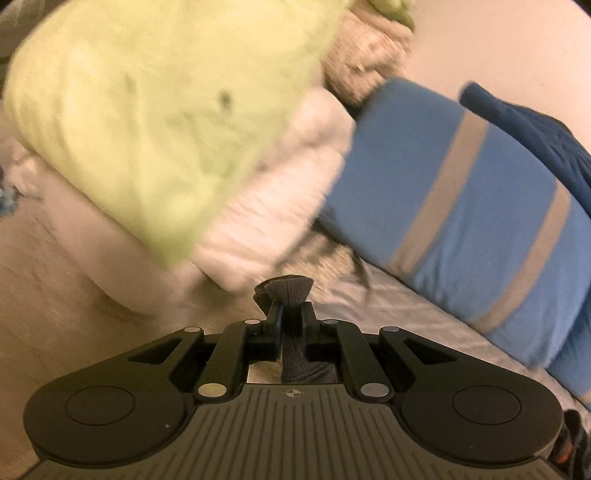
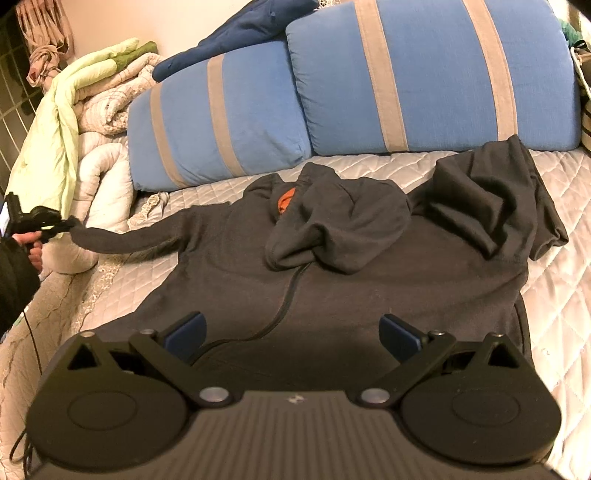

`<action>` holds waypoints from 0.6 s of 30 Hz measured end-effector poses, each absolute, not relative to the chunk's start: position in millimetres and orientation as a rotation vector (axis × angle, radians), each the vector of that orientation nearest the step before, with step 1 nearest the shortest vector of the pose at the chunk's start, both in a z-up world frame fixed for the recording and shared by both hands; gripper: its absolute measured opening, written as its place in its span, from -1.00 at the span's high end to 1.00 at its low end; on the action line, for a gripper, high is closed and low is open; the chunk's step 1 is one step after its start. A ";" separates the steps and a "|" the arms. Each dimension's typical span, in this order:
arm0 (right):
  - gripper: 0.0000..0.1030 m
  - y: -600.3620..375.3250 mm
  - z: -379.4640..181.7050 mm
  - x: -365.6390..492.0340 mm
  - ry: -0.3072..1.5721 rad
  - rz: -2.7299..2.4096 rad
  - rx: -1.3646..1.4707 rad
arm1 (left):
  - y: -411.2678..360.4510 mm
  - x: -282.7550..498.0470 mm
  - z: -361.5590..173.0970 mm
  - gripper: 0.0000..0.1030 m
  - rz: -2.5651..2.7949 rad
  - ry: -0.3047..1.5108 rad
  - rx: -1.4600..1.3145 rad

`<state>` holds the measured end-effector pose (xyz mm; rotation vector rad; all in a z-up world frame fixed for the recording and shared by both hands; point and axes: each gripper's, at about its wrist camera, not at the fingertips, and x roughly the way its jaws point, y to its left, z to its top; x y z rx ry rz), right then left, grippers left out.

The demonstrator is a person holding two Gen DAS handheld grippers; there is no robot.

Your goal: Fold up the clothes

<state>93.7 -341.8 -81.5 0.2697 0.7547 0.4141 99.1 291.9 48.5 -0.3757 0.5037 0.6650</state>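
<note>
A dark grey hoodie (image 2: 332,273) lies spread on the quilted bed, its hood crumpled at the middle and its right sleeve bunched toward the pillows. Its left sleeve (image 2: 122,242) is stretched out to the left, off the bed's edge. My left gripper (image 1: 290,310) is shut on the sleeve's ribbed cuff (image 1: 286,291); the right wrist view shows the left gripper (image 2: 62,225) far left, held by a hand. My right gripper (image 2: 291,332) hovers open over the hoodie's lower hem, a drawcord (image 2: 284,306) running between its fingers.
Two blue pillows with grey stripes (image 2: 424,74) lean along the back of the bed (image 2: 565,295). A pile of light green and white bedding (image 1: 147,110) sits at the left end. A dark blue garment (image 2: 243,29) lies on the pillows.
</note>
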 end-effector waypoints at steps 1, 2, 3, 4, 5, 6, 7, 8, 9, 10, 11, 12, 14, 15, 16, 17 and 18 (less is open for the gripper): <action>-1.00 -342.1 -81.7 93.8 0.756 0.415 0.273 | 298.5 93.9 49.5 0.81 0.685 0.501 -0.370; -1.00 -342.3 -82.0 94.2 0.757 0.416 0.275 | 304.8 89.2 49.7 0.81 0.703 0.502 -0.362; -1.00 -342.4 -82.2 94.7 0.759 0.416 0.278 | 311.0 84.4 49.8 0.81 0.720 0.502 -0.354; -1.00 -342.6 -82.4 95.1 0.760 0.417 0.281 | 318.1 79.2 48.7 0.81 0.736 0.504 -0.356; -1.00 -342.8 -82.6 95.5 0.762 0.417 0.283 | 325.7 73.7 46.7 0.81 0.751 0.507 -0.362; -1.00 -342.9 -82.9 95.9 0.763 0.417 0.286 | 332.7 67.5 44.4 0.81 0.763 0.510 -0.375; -1.00 -343.1 -83.0 96.3 0.765 0.418 0.288 | 339.0 61.4 42.0 0.81 0.773 0.513 -0.391; -1.00 -342.8 -82.9 96.2 0.765 0.417 0.286 | 344.5 56.5 38.8 0.81 0.780 0.516 -0.408; -1.00 -342.6 -82.7 96.2 0.765 0.417 0.284 | 349.5 52.1 35.2 0.81 0.787 0.521 -0.426; -1.00 -342.3 -82.6 96.2 0.766 0.417 0.282 | 354.6 47.7 31.6 0.81 0.794 0.525 -0.444; -1.00 -342.0 -82.3 96.3 0.766 0.416 0.280 | 359.7 43.3 28.0 0.81 0.800 0.530 -0.462; -1.00 -341.8 -82.0 96.3 0.766 0.416 0.278 | 363.7 39.7 24.5 0.81 0.805 0.535 -0.478; -1.00 -341.6 -81.8 95.8 0.765 0.415 0.278 | 368.2 35.6 19.6 0.81 0.808 0.543 -0.498; -1.00 -341.6 -81.7 95.6 0.764 0.414 0.278 | 369.8 34.1 19.0 0.81 0.809 0.545 -0.504; -1.00 -341.5 -81.6 95.4 0.764 0.414 0.278 | 371.1 32.9 19.5 0.81 0.808 0.546 -0.509; -1.00 -341.5 -81.5 95.1 0.763 0.413 0.278 | 371.9 31.2 20.7 0.81 0.804 0.542 -0.510; -1.00 -341.4 -81.5 94.9 0.763 0.413 0.279 | 371.3 27.8 24.1 0.81 0.796 0.526 -0.501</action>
